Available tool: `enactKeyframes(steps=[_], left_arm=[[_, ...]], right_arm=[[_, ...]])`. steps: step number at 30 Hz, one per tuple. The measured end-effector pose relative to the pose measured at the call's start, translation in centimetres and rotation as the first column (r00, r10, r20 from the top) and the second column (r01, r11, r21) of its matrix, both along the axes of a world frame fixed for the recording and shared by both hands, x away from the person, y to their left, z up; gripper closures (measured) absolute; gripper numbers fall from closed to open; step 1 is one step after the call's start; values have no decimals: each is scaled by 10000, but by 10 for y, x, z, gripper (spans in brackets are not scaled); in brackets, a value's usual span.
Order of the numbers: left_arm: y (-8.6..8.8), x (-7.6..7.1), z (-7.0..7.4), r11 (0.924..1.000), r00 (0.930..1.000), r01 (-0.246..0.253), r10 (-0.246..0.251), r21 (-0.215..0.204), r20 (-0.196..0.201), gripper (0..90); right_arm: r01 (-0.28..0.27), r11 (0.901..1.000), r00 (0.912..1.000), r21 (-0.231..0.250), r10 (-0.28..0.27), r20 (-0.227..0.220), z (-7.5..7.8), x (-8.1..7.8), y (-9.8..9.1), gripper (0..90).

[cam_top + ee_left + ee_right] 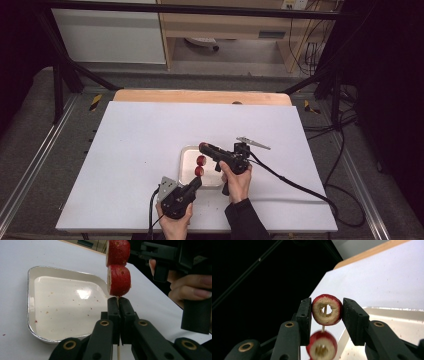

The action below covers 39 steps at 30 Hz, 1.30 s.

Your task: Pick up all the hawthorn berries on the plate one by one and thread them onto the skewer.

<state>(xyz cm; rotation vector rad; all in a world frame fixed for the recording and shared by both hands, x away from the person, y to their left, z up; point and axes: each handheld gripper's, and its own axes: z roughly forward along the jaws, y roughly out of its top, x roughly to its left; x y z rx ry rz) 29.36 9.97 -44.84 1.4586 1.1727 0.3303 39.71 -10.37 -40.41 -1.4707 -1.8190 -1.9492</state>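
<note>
Two red fruit rings on a thin wooden skewer, held over a shallow foil tray.

The left gripper [117,301] is clamped tight on the thin wooden skewer [118,353] below the lower red fruit ring [119,280]; the right gripper [326,311] squeezes the upper red fruit ring [327,309], whose hollow cored centre shows in the right gripper view. The shallow foil tray [186,156] sits on the white table [125,150]. No writing is legible.

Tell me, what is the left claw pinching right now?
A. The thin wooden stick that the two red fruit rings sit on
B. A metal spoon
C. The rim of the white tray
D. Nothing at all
A: in the left gripper view the left claw is closed on the thin wooden stick, with the lower red fruit ring just above its tips.
</note>
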Motion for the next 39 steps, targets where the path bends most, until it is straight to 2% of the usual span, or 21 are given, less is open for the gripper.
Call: enactKeyframes(steps=[2,9,11,12,15,17,20,21,25,29,30,33,36,39], left_arm=[[1,2,0,10000,10000,40,-40,20,-57,885],[1,3,-1,9993,9995,304,-306,207,88,885],[4,4,1,9991,9993,328,-332,254,148,886],[6,4,1,9991,9993,318,-323,289,179,886],[10,5,2,9987,9991,335,-345,378,261,887],[13,6,3,9983,9990,312,-328,496,301,886],[18,7,4,9976,9989,321,-342,620,321,887],[20,7,5,9969,9987,353,-378,701,351,886],[25,8,6,9939,9977,468,-513,997,434,886],[32,11,9,9890,9970,619,-676,1346,382,886],[33,13,10,9880,9968,672,-726,1390,339,886],[34,16,14,9812,9953,867,-930,1725,284,886],[34,20,19,9746,9932,1084,-1146,1961,201,885],[33,24,24,9646,9899,1362,-1417,2259,81,885]], right_arm=[[-165,9998,9998,-120,164,-116,-3,-2,2,609],[-363,9983,9993,-461,366,76,-1,-2,-2,596],[-403,9967,9990,-708,417,188,3,-2,-5,463],[-368,9937,9986,-1058,406,339,5,-2,-8,437],[-368,9877,9974,-1523,458,560,10,-3,-14,327],[-504,9788,9959,-1983,643,643,12,-3,-19,242],[-664,9539,9921,-2928,945,828,11,-4,-26,141],[-739,9427,9904,-3254,1075,865,9,-4,-29,120],[-1051,9056,9846,-4108,1527,848,1,-5,-40,87],[-1130,8529,9761,-5098,1910,1033,-11,-8,-54,56],[-1182,8417,9740,-5269,2016,1036,-14,-9,-58,50],[-1275,8189,9701,-5597,2205,1016,-21,-13,-69,38],[-1279,7919,9671,-5971,2331,1021,-26,-17,-80,19],[-1276,7730,9658,-6215,2394,995,-29,-21,-89,7]])
